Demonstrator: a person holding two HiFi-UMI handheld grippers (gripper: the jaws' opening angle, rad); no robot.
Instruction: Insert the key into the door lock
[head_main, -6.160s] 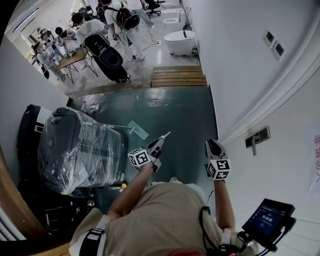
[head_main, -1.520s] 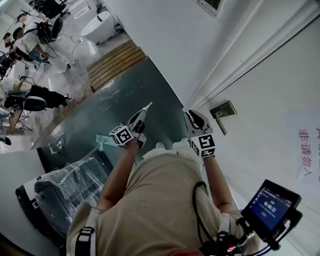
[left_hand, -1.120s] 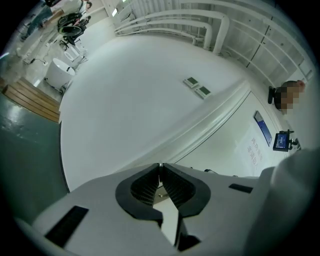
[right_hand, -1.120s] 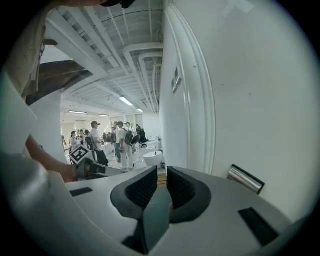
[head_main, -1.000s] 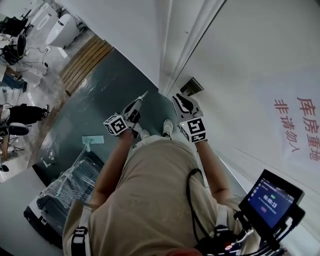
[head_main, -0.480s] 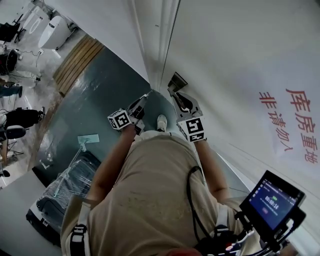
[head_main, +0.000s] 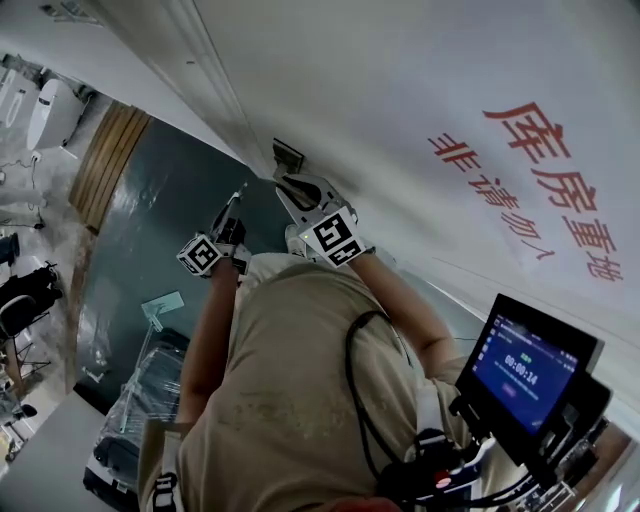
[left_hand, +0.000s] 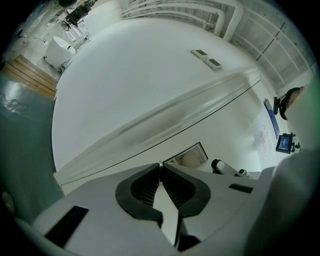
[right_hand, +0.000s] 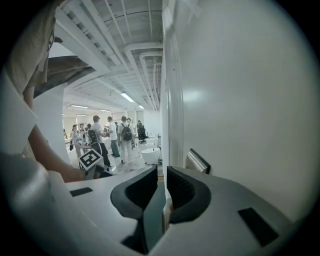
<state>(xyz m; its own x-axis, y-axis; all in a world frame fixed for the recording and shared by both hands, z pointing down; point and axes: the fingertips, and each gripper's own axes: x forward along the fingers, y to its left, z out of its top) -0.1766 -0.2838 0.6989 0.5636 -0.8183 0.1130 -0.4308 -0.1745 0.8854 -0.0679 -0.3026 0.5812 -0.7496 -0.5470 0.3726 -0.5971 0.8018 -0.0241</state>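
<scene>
White door (head_main: 400, 90) carries the lock plate (head_main: 288, 157). Just short of it, the right gripper (right_hand: 161, 172) holds its fingers narrowly apart with nothing between them. The left gripper (left_hand: 160, 167), near the plate, is pinched fully together; any key at its tips is too small to tell.

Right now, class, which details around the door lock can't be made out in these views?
- Keyhole: the lock is partly hidden behind the left gripper in its own view, edge-on in the right gripper view, tiny in the head view.
- Key: only a bright speck between the tips of the shut left fingers; too small to name.
- Handle: partly behind that gripper.
</scene>
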